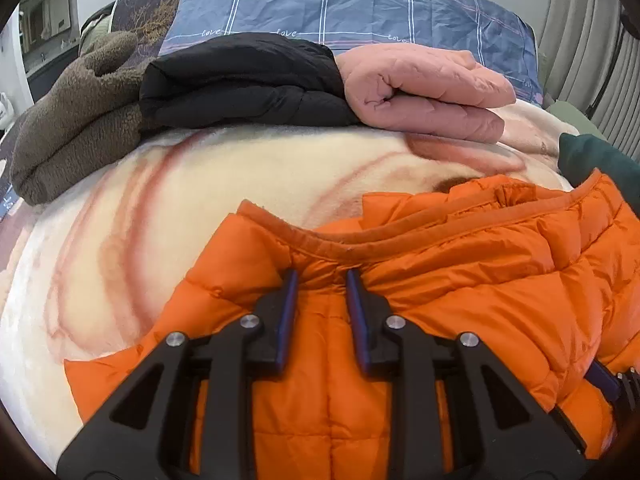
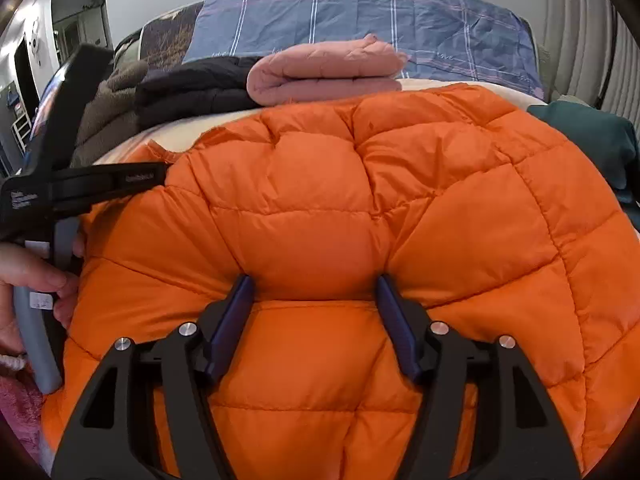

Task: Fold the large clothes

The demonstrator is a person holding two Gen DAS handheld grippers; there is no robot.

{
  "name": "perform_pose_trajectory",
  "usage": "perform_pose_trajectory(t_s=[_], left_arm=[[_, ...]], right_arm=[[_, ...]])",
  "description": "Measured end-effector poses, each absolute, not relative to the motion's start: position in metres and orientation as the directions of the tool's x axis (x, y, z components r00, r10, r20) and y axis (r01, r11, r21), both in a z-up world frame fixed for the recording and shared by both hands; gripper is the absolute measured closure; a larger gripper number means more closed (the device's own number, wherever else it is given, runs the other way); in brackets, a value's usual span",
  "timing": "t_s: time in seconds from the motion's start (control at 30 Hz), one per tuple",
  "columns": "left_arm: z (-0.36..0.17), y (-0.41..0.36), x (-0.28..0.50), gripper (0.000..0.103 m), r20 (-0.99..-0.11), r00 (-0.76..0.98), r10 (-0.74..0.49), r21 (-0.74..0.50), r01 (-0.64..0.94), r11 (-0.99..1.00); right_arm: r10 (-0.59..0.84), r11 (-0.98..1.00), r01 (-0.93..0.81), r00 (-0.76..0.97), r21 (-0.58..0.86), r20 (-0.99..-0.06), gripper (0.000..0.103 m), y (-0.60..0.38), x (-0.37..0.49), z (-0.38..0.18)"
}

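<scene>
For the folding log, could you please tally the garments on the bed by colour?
Orange, puffy jacket being folded: 1
Pink, folded garment: 1
Black, folded garment: 1
Brown, fleecy garment: 1
Dark green, item at the right edge: 1
Total: 5

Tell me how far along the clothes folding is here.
Done: a brown fleece, a black jacket and a pink jacket lie folded in a row. In hand: the orange jacket, pinched by the left gripper near its trim, with a puffy fold between the right gripper fingers. Left: finishing it; a green garment waits beside it.
</scene>
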State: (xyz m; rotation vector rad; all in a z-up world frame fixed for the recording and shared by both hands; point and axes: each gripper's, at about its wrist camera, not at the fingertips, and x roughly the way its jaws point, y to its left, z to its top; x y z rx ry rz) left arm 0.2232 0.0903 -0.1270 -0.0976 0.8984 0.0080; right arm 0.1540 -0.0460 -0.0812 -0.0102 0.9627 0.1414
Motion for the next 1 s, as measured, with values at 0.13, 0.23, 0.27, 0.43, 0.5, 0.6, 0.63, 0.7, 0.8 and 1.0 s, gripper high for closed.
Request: perform_pose_trajectory(t_s=[0.13, 0.23, 0.27, 0.43, 0.5, 0.6, 0.63, 0.7, 0.8, 1.0], left_arm=[[-0.128, 0.091, 0.222, 0.077, -0.779, 0.626, -0.041, -0.087, -0.044, 0.995], [-0.128, 0.091, 0.221, 0.077, -0.777, 0.628, -0.041, -0.087, -0.042, 0.995], [-0.128, 0.092, 0.221, 0.077, -0.777, 0.628, -0.043, -0.089, -0.042, 0.995], [-0.128, 0.093, 0.22, 0.077, -0.775, 0.629, -0.062, -0.107, -0.033, 0.994], [-0.128, 0.093, 0.219, 0.077, -0.772, 0.632, -0.071, -0.115, -0.029, 0.993], [-0.128, 0.094, 0.219, 0.077, -0.772, 0.632, -0.071, -0.116, -0.03, 0.993], [-0.128, 0.094, 0.219, 0.077, -0.772, 0.632, -0.072, -0.117, -0.03, 0.993], [-0.128, 0.094, 0.219, 0.077, -0.77, 0.633, -0.072, -0.117, -0.03, 0.993], [-0.128, 0.095, 0.219, 0.077, -0.771, 0.632, -0.075, -0.122, -0.03, 0.992], [-0.128, 0.096, 0.218, 0.077, -0.767, 0.636, -0.084, -0.132, -0.029, 0.991]], right_arm=[[0.097, 0.992, -0.12, 0.56, 0.036, -0.823, 0.04, -0.045, 0.144, -0.067], [0.197, 0.98, -0.077, 0.532, 0.185, -0.824, 0.036, -0.06, 0.109, -0.031], [0.217, 0.976, -0.108, 0.534, 0.189, -0.817, 0.034, -0.059, 0.097, -0.025], [0.19, 0.978, -0.171, 0.504, 0.119, -0.843, 0.031, -0.059, 0.054, -0.063], [0.165, 0.982, -0.163, 0.517, 0.093, -0.84, 0.031, -0.056, 0.053, -0.068], [0.167, 0.981, -0.169, 0.489, 0.095, -0.856, 0.03, -0.055, 0.059, -0.063], [0.174, 0.982, -0.155, 0.488, 0.111, -0.855, 0.03, -0.058, 0.057, -0.058], [0.182, 0.983, -0.126, 0.501, 0.136, -0.846, 0.031, -0.065, 0.046, -0.043], [0.14, 0.973, -0.229, 0.509, 0.023, -0.849, 0.03, -0.05, 0.02, -0.048], [0.2, 0.964, -0.251, 0.459, 0.089, -0.866, 0.025, -0.059, 0.032, -0.042]])
